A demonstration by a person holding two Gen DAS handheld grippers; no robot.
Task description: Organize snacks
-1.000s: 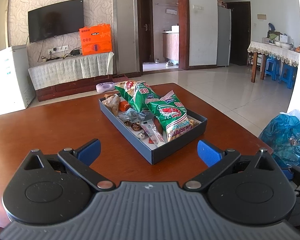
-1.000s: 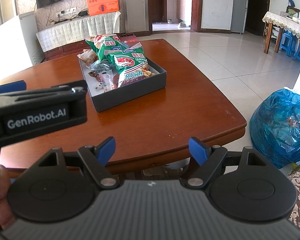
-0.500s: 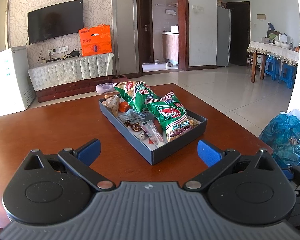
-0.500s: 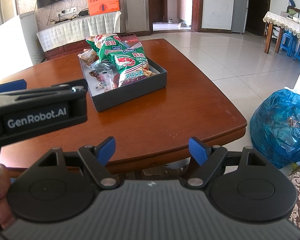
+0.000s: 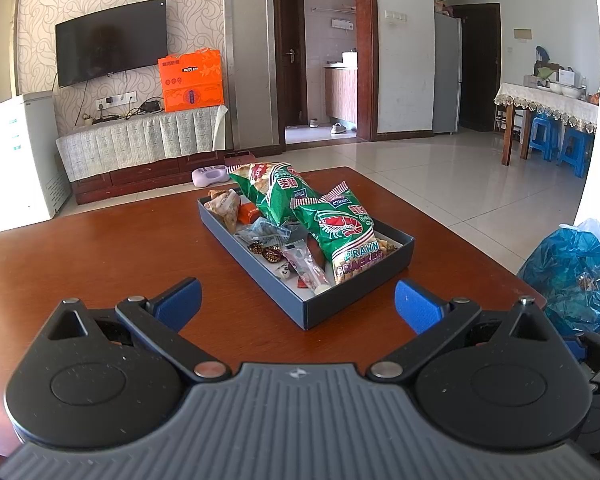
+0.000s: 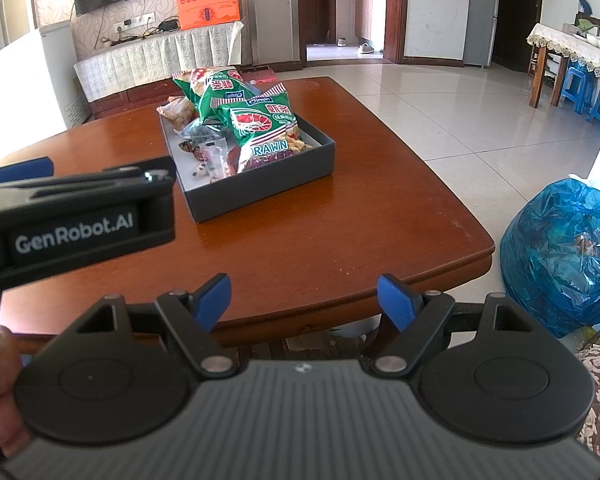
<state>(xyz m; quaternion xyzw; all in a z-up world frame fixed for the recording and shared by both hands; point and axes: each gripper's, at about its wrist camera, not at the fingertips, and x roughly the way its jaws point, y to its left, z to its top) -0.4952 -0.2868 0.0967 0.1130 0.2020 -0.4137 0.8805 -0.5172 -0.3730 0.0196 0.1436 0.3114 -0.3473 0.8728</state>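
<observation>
Two grippers, both spread wide and holding nothing, hang back from the table. Snacks sit piled in the tray mid-table. I'd come in low over the prawn cracker bag first, then the small candies.

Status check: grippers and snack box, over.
Left gripper open, empty. Right gripper open, empty. Snack box full on table, untouched. Path clear.

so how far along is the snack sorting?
Looks nearly done: both prawn cracker bags and the small snacks lie in the gray box. Left claw and right claw are open, holding nothing. No loose snacks on the table.
</observation>
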